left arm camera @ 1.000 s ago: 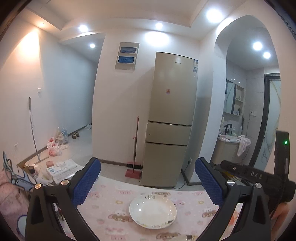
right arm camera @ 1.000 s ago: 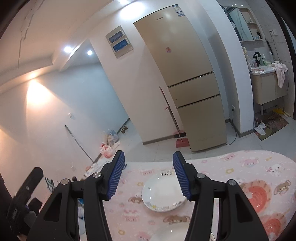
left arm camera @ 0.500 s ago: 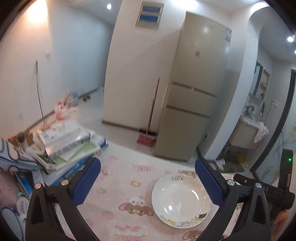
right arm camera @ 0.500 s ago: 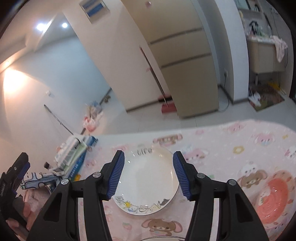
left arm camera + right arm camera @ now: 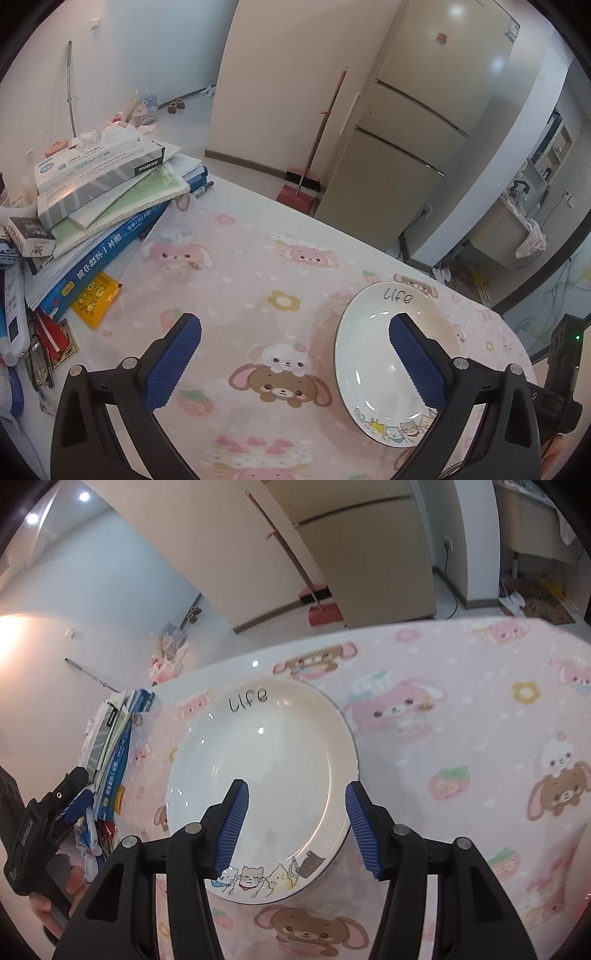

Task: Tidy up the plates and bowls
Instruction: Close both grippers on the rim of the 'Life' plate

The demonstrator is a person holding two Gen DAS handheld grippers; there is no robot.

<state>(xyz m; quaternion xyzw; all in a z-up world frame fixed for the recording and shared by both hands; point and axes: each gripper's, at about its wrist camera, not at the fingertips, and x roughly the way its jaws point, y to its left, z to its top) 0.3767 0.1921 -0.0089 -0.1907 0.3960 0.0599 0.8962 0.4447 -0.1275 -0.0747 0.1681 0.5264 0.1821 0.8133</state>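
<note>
A white plate [image 5: 266, 775] with "Life" lettering and cartoon cats on its rim lies flat on the pink cartoon tablecloth [image 5: 461, 738]. My right gripper [image 5: 295, 819] hovers over the plate's near half, open, nothing between its blue pads. In the left wrist view the same plate [image 5: 373, 354] lies at the right. My left gripper [image 5: 295, 354] stands open above the cloth to the plate's left, its right finger [image 5: 413, 358] in front of the plate. The left gripper's body, held by a hand [image 5: 51, 904], shows at the left edge of the right wrist view.
A pile of books and boxes [image 5: 99, 206] with small clutter crowds the table's left end. The table's far edge [image 5: 332, 225] runs close behind the plate. Beyond stand a fridge [image 5: 424, 122] and a red broom [image 5: 306, 177].
Both grippers have dropped and tilted down toward the table, so the plate looms larger. The right gripper now hangs over the plate. The jaws kept the same width.
</note>
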